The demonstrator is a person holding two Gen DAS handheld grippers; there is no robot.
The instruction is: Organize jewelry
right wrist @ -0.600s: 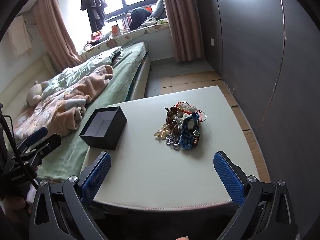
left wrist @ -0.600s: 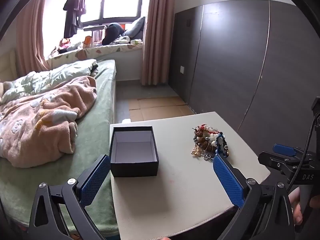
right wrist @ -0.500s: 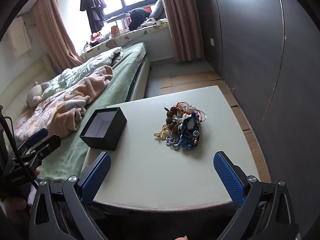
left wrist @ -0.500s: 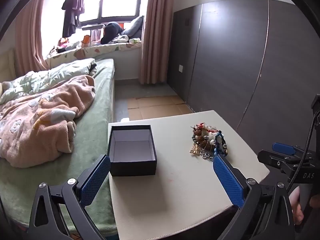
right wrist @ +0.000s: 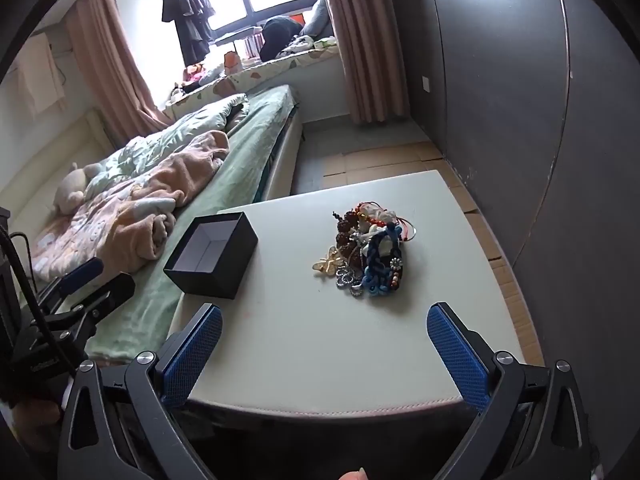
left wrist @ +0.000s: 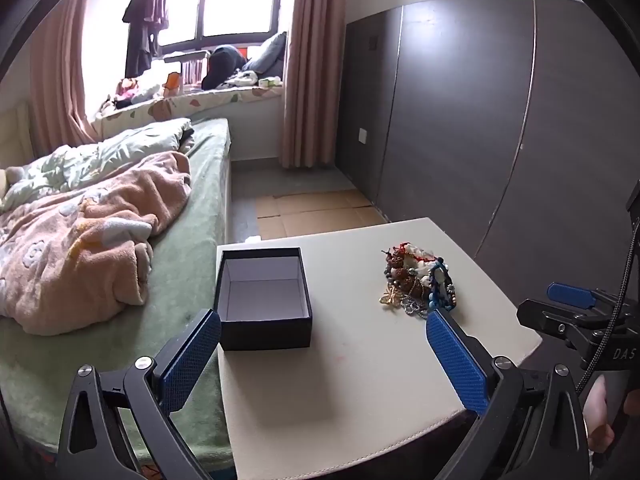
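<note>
A tangled pile of jewelry (left wrist: pixel 416 284) (right wrist: pixel 368 254) lies on a cream table (left wrist: pixel 360 368) (right wrist: pixel 320 340), right of centre. An open, empty black box (left wrist: pixel 262 298) (right wrist: pixel 212 254) stands at the table's left edge. My left gripper (left wrist: pixel 320 356) is open and empty, held above the table's near part, level with the box front. My right gripper (right wrist: pixel 324 352) is open and empty over the table's near edge, short of the pile. Each gripper also shows in the other's view: the right one (left wrist: pixel 576 312), the left one (right wrist: pixel 80 292).
A bed (left wrist: pixel 188 280) with a pink blanket (left wrist: pixel 80 240) adjoins the table's left side. A dark wardrobe wall (left wrist: pixel 500 120) runs along the right. Cardboard sheets (left wrist: pixel 312 212) cover the floor beyond the table.
Both views have shifted only slightly; the left gripper has drifted a little towards the table. Both grippers stay open and nothing on the table has moved.
</note>
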